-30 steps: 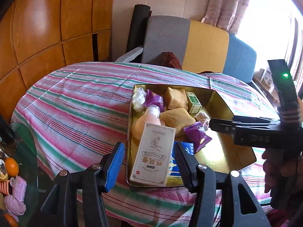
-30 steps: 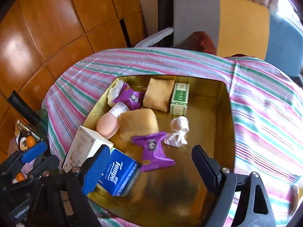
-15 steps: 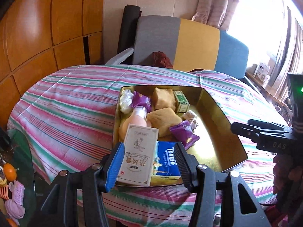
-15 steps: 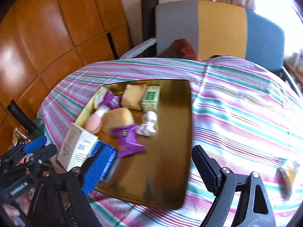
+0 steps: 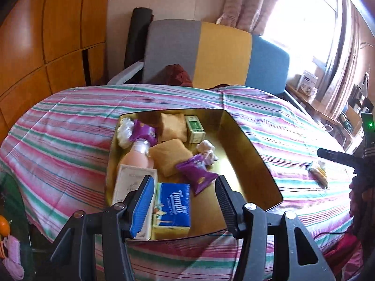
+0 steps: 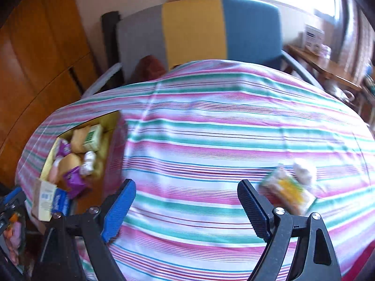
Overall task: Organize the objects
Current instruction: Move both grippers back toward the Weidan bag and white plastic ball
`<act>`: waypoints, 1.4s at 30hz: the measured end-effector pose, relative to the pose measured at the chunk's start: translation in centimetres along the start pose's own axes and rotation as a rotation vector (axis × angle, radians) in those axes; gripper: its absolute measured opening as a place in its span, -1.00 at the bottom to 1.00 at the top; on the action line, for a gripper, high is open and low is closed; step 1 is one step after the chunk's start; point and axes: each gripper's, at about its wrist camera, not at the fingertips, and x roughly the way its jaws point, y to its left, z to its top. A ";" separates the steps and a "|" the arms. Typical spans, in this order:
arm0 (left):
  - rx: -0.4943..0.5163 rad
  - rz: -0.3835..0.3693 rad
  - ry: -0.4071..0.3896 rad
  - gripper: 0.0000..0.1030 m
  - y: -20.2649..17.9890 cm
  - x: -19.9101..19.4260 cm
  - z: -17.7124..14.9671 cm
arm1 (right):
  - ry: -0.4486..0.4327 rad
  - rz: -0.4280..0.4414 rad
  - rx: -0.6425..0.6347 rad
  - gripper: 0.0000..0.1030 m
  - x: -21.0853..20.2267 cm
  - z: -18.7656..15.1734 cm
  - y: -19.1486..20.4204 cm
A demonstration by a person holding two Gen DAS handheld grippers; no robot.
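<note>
Gold tray (image 5: 248, 145) full; my left gripper (image 5: 185, 201) and right gripper (image 6: 187, 208) gape empty, snack (image 6: 289, 193) beside the right.

Blown-out daylight from the window (image 5: 304, 18), fisheye-bent edges, motion blur across the right wrist view.

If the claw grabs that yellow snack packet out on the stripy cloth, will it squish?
Probably. The yellow snack packet looks like thin, crinkly wrapper, so it would likely bend and feel light. It lies flat on the striped tablecloth, so it shouldn't roll, though it might slide. The picture is blurry.
</note>
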 end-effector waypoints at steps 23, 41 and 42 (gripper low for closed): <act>0.170 -0.129 0.071 0.06 -7.8 1.6 0.4 | -0.156 -0.163 0.532 0.76 -3.7 -2.9 -20.3; 0.435 -0.314 0.171 0.06 -21.5 4.4 -0.5 | -0.197 -0.138 0.470 0.76 -4.0 -3.1 -18.9; 0.442 -0.318 0.176 0.06 -22.0 4.5 -0.5 | -0.199 -0.134 0.467 0.76 -4.1 -3.0 -18.9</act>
